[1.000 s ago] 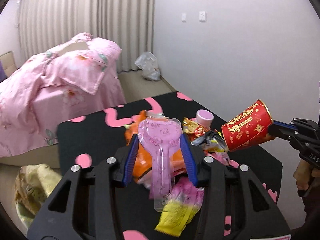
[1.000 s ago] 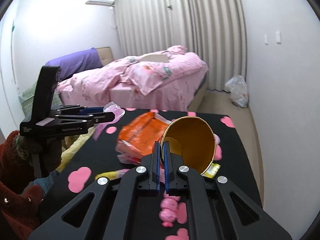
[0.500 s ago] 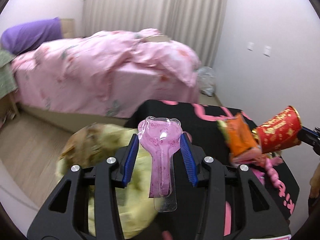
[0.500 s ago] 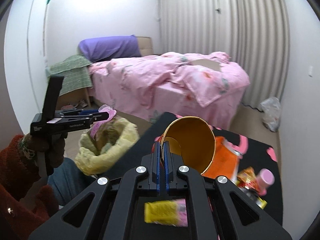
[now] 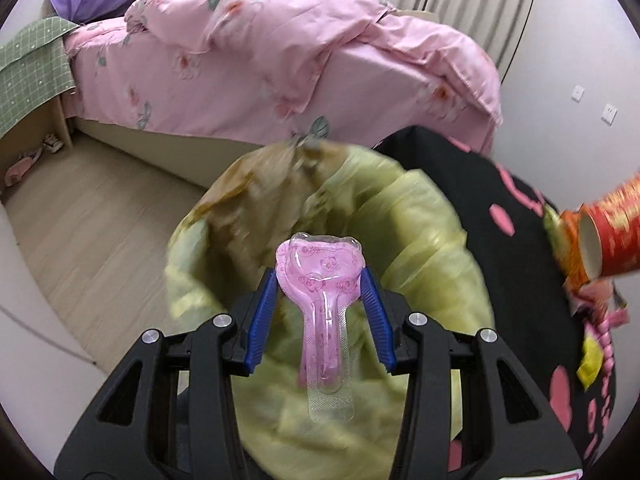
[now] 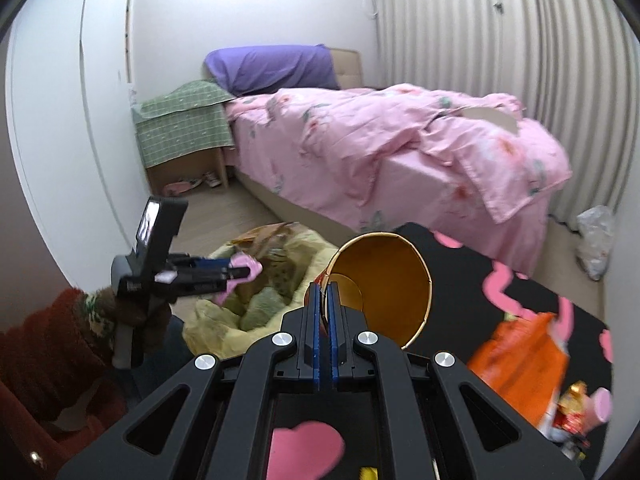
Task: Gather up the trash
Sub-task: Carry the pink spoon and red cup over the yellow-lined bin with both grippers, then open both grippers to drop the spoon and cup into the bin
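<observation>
pink blister pack (image 5: 320, 280): heart-topped clear plastic packaging, held between the blue pads of the left gripper (image 5: 319, 294); jaws set mid-width, closed onto its wide head, its tail hanging down between them.
pack position: directly over the open mouth of the trash bag (image 5: 420, 216), not yet let go.
trash bag: yellow-green liner, below and ahead of the left gripper, on the floor beside the table (image 6: 460, 280); some brownish rubbish already inside, blurred.
paper cup (image 6: 380, 280): red and gold outside, gold inside, lying sideways; right gripper (image 6: 325, 298) pinched nearly closed on its rim wall. Right of the left gripper, short of the bag, over the table edge.
left on table: orange snack bag (image 6: 520, 360), a small pink-capped bottle (image 6: 600, 404), foil wrappers, yellow wrapper; all right of and behind the right gripper.
progress: judged partway. Two items in hand about to be dropped, several pieces to go.
next: open left jaws over the bag, then bring the cup across.
writing: gold characters on the cup, too blurred to read. No brand legible elsewhere.
surroundings: pink bed (image 5: 280, 60) beyond the bag.
</observation>
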